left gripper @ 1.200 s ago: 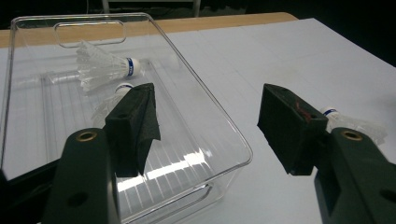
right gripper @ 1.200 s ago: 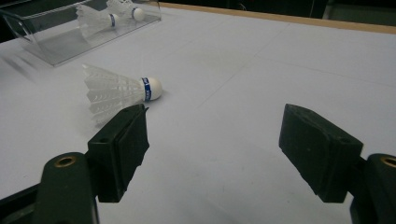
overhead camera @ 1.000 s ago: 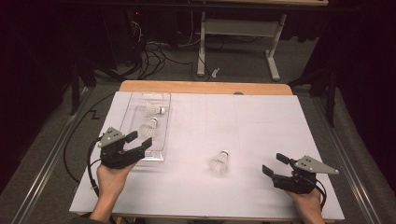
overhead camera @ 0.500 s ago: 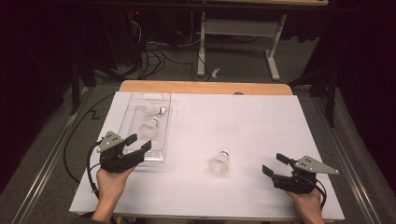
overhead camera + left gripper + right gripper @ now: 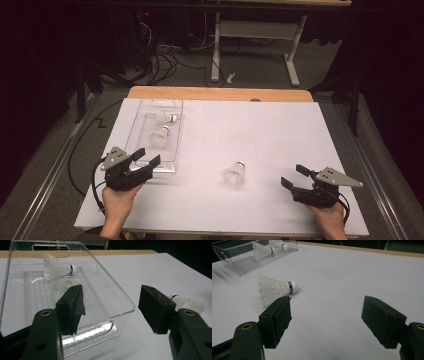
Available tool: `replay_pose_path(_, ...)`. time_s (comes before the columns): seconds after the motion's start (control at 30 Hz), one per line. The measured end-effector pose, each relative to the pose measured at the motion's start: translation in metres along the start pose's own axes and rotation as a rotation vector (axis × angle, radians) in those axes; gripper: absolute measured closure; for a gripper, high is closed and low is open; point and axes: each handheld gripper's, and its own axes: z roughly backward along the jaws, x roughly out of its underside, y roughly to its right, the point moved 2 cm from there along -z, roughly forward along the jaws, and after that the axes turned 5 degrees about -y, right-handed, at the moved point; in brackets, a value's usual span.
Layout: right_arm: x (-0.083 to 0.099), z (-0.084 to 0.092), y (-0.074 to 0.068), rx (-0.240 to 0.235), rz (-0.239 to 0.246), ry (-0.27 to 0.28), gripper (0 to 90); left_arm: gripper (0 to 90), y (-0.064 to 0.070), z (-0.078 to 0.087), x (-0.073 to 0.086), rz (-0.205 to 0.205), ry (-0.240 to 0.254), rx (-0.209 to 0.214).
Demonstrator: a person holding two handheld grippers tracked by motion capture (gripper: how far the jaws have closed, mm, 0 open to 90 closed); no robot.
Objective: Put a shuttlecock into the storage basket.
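The fingers of the left gripper are wide open and hold nothing, just at the near end of the clear box. The right gripper is wide open and empty too, well to the right of the box. The box sits on the white desk. Two shuttlecocks lie in the box. One loose shuttlecock lies on the desk, right of the box, between both grippers.

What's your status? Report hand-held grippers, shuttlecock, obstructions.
Left hand-held gripper open at clear tray near end. Right hand-held gripper open, empty. Loose shuttlecock lying on white mat between them. Nothing around it.
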Motion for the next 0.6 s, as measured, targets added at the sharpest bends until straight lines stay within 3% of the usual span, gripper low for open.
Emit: replay_pose_path(0.6, 0.001, 0.002, 0.000, 0.004, -0.003, 0.003, 24.1, 36.9, 0.014, -0.008, 0.003, -0.018, -0.009, 0.047)
